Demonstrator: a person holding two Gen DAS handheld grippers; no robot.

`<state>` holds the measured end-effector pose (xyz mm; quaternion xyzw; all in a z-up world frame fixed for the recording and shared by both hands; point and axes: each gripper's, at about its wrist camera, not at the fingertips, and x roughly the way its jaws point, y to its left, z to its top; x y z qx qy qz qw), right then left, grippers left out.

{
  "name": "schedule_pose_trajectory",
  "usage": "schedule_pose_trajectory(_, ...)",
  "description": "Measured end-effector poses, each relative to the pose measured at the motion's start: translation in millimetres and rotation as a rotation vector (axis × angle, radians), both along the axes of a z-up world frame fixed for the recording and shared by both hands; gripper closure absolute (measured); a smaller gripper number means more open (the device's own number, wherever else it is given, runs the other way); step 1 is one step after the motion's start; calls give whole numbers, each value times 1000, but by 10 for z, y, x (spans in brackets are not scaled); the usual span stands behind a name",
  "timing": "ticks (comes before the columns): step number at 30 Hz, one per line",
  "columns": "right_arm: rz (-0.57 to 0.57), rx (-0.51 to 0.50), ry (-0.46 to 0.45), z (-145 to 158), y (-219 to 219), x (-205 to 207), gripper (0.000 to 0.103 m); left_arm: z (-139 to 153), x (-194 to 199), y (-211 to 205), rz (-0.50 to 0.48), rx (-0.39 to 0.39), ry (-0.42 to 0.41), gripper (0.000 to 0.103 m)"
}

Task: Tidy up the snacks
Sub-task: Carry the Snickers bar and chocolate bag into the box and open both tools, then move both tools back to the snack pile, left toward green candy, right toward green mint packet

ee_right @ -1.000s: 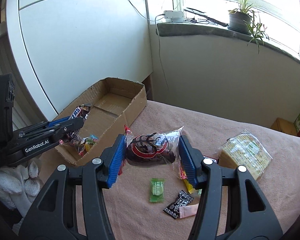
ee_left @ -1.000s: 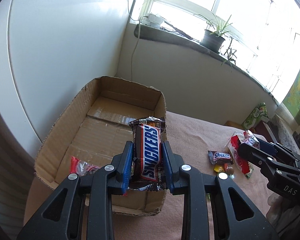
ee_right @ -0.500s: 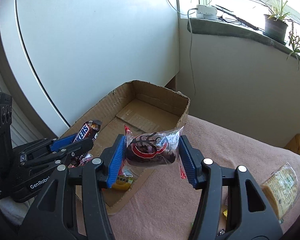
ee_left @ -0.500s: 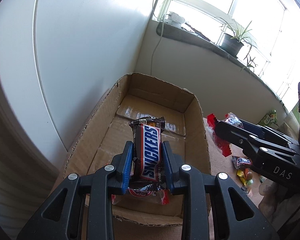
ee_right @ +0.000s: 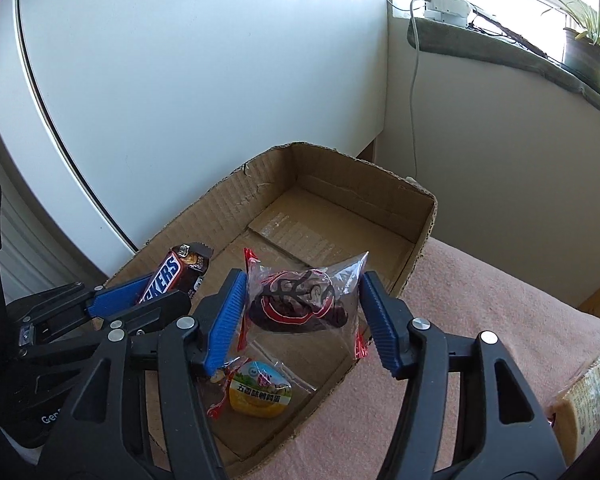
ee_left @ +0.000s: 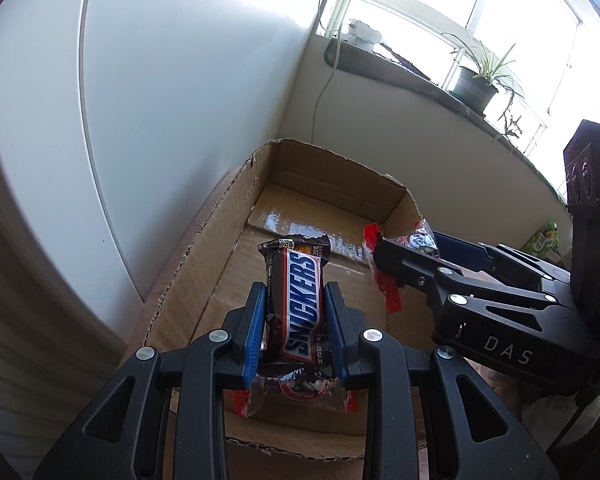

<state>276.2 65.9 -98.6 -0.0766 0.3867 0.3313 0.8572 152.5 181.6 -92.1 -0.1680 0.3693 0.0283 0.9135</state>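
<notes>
A shallow corrugated cardboard box [ee_right: 332, 216] with torn, ragged rims sits open-topped on a pink, fuzzy cloth-covered surface [ee_right: 480, 320], its far end near the white wall panel; most of its taped floor lies bare toward the far end. Over the near half hang both tools. The right gripper [ee_right: 302, 322] has its blue ribbed fingers [ee_right: 226, 320] closed on a clear crinkly snack bag [ee_right: 300, 300] with red-and-black print and dark contents — held above the box floor near its right wall. The left gripper [ee_left: 295, 330] squeezes a glossy brown Snickers bar [ee_left: 298, 312] upright between its fingers, over the box's near left part. Below, on the box floor, lies a small yellow-labelled packet [ee_right: 260, 394] in clear wrap with red edges. At the right edge a pale wrapped block [ee_right: 584, 396] rests on the cloth outside the box.
</notes>
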Motion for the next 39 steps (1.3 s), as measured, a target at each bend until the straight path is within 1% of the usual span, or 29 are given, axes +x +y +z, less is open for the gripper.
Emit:
schedule_pose_trajectory(1,-1,0,-1,1,5,2,39,5,-3,2,3,-1,-2,75)
schedule_pose_trajectory(3,-4,4,-1,14,9,-2,39,16,-10,6,4,-2,-6,75)
schedule_pose_trajectory(6,-14,9,-6,41,-12,-3,36,39,-28,3,10,17,-11,67)
schedule_pose_trajectory(14,-27,26,-13,138,-104,-48,36,112,-134,31,33,23,-27,66)
schedule_pose_trajectory(21,-50,35,-36,268,-328,-173,35,194,-262,-56,24,21,-45,66)
schedule_pose_trajectory(29,-121,44,-49,355,-891,-398,35,245,-346,-401,-53,6,-65,66)
schedule_pose_trajectory(35,-205,25,-49,352,-1505,-548,35,203,-332,-743,-118,-19,-60,66)
schedule_pose_trajectory(39,-275,10,-49,328,-1955,-624,35,115,-289,-976,-171,-51,-30,66)
